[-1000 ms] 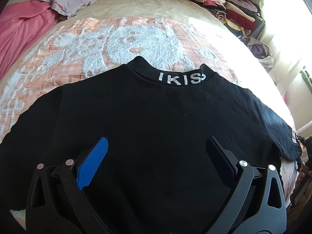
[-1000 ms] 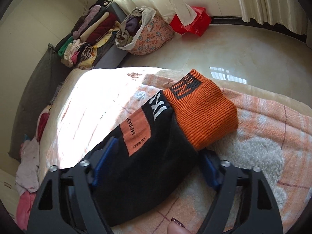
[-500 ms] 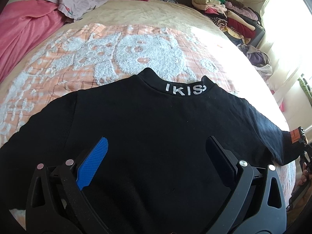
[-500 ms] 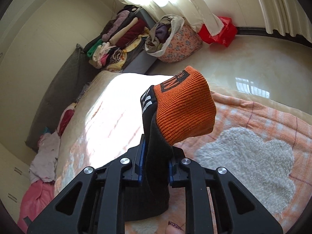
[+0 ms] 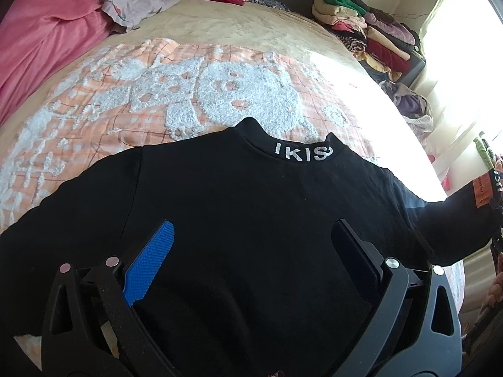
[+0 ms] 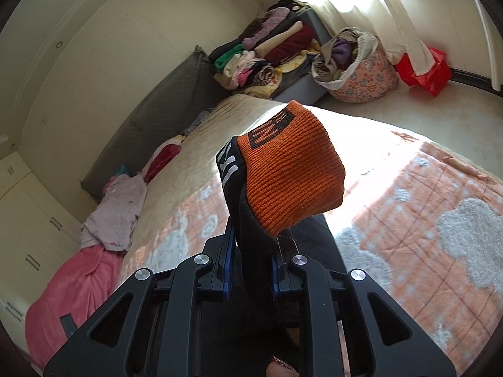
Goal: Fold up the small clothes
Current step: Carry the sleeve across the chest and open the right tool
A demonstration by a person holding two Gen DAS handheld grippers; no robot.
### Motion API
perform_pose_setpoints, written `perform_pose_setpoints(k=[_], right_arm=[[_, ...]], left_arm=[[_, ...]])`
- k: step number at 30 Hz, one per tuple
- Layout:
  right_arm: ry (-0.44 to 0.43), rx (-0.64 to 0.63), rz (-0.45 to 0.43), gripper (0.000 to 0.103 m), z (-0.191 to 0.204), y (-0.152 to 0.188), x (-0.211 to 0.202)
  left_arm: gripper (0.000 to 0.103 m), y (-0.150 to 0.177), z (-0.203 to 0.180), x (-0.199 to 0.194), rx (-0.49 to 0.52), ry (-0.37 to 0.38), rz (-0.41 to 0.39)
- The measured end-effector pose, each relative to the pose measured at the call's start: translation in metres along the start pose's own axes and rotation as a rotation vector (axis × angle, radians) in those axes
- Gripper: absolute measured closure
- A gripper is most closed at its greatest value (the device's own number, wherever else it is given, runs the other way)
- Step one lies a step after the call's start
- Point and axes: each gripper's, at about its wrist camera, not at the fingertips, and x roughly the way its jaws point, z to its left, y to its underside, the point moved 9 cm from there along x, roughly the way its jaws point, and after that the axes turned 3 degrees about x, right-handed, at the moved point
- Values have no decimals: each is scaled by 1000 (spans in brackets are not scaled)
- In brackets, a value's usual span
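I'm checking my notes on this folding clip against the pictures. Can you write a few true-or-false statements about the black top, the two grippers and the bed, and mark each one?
1. The right gripper is shut on the black top's sleeve, below its orange cuff. True.
2. The left gripper is clamped on the collar. False: its jaws stand open above the body of the black top, gripping nothing.
3. The collar has white letters on it. True.
4. The bed's blanket is plain blue. False: it is orange with fluffy white shapes.
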Motion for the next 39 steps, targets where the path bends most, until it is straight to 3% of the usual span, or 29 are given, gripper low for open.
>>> perform_pose_setpoints(k=[13,24,30,35,39], right_arm=[[-115,-168,138,86,105,74,44],[-105,-278,267,84,146,153,90],[-146,-327,339,64,162,190,98],[-169,-348,350,59,164,195,88],[-144,-356,340,55,155,191,82]], left_arm=[[9,-1,22,-11,-103,131,12],[9,2,35,-11,-187,230,34],[9,7,36,-6,-232,285,59],[9,14,36,1,-242,294,95],[9,19,28,2,-248,351,107]])
